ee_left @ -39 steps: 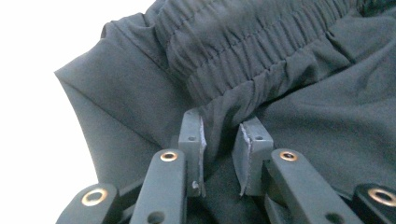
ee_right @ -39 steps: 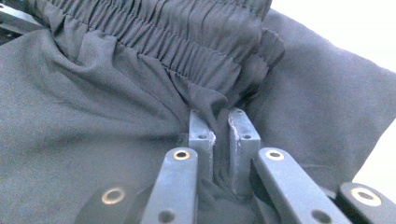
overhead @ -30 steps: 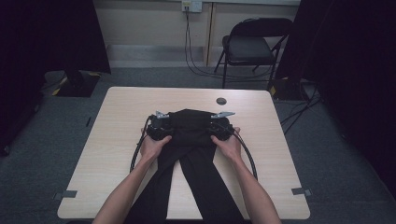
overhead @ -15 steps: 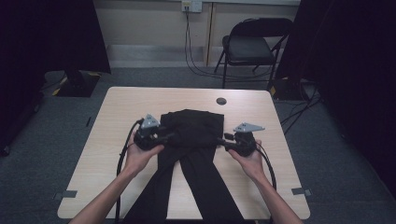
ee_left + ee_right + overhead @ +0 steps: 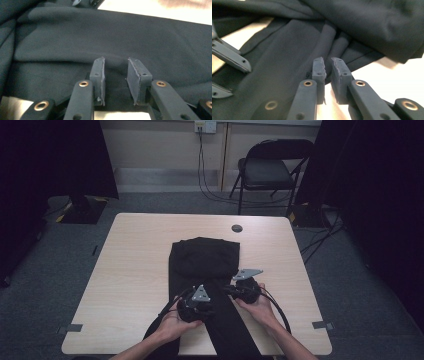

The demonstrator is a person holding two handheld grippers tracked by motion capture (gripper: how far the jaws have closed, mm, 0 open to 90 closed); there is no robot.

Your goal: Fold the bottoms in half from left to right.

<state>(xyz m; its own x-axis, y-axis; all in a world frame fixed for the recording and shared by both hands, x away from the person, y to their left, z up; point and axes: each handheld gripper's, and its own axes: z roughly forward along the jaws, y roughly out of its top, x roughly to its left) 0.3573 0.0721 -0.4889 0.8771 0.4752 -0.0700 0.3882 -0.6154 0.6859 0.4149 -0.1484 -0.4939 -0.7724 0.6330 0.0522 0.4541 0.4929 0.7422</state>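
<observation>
Moved: both tools came inward and nearer the person since 0.5 s ago, off the garment's outer edges onto its legs.
Garment: black fabric trousers [image 5: 205, 265] flat on light wooden counter [image 5: 135, 270], folded waist part toward far edge, legs running off near edge.
Left tool [image 5: 115, 75]: jaws spread, gap between pads, black cloth right ahead; in the high view [image 5: 196, 306] over left leg.
Right tool [image 5: 326, 72]: jaws nearly together, narrow gap, tips at a cloth fold; pinch cannot be told.
Other: dark folding chair [image 5: 272, 167] behind counter.
</observation>
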